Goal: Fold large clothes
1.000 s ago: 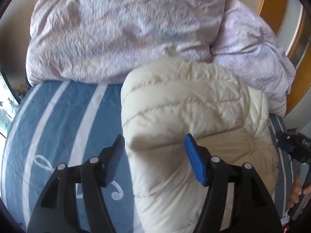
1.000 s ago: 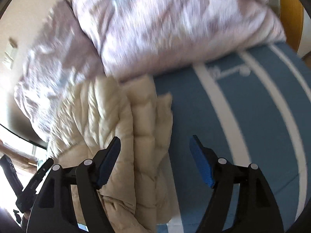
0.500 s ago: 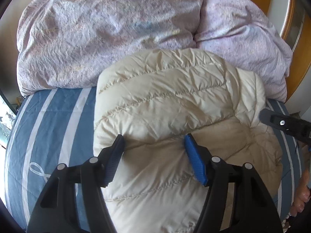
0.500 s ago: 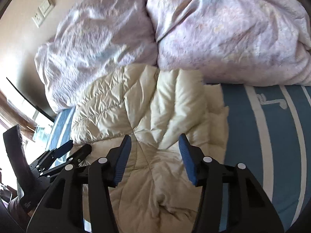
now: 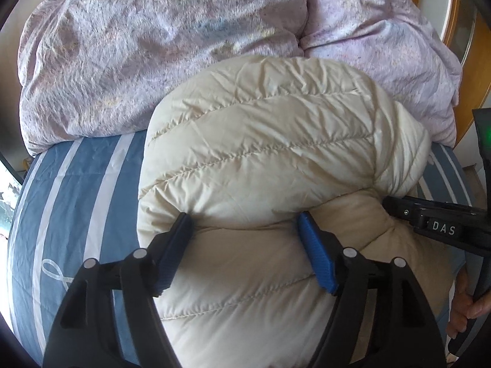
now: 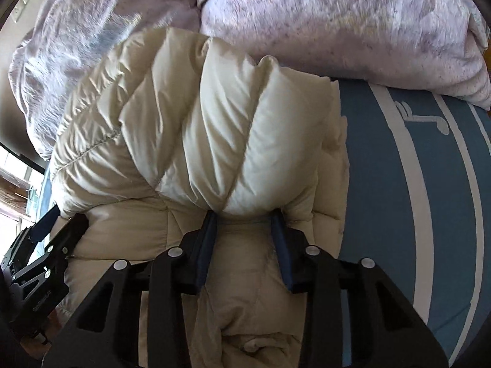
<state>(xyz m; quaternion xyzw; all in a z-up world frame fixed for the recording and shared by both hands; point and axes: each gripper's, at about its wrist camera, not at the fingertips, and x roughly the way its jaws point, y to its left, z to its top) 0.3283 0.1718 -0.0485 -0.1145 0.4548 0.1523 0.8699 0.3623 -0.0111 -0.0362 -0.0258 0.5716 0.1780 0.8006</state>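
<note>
A cream quilted down jacket [image 5: 260, 141] lies bunched and doubled over on the blue striped bed sheet [image 5: 76, 199]. My left gripper [image 5: 244, 224] points down into the jacket's fold. Its jaws are opening, set wide, with padded cloth between them and bulging over the tips. In the right wrist view the jacket [image 6: 199, 116] puffs up above my right gripper [image 6: 244, 217], whose jaws are closing and squeeze a thick fold. The right gripper [image 5: 429, 224] also shows at the jacket's right side, and the left gripper [image 6: 46, 239] at the left edge of the right wrist view.
A crumpled lilac duvet [image 5: 153, 46] is heaped at the far side of the bed, touching the jacket; it shows too in the right wrist view [image 6: 337, 15]. A wooden frame [image 5: 481, 70] stands at the right. A hand [image 5: 466, 306] grips the right tool's handle.
Both grippers came down from beside the jacket onto it. The right jaws narrowed around a fold that now bulges over them. The left jaws stand a little wider, sunk into the cloth.
</note>
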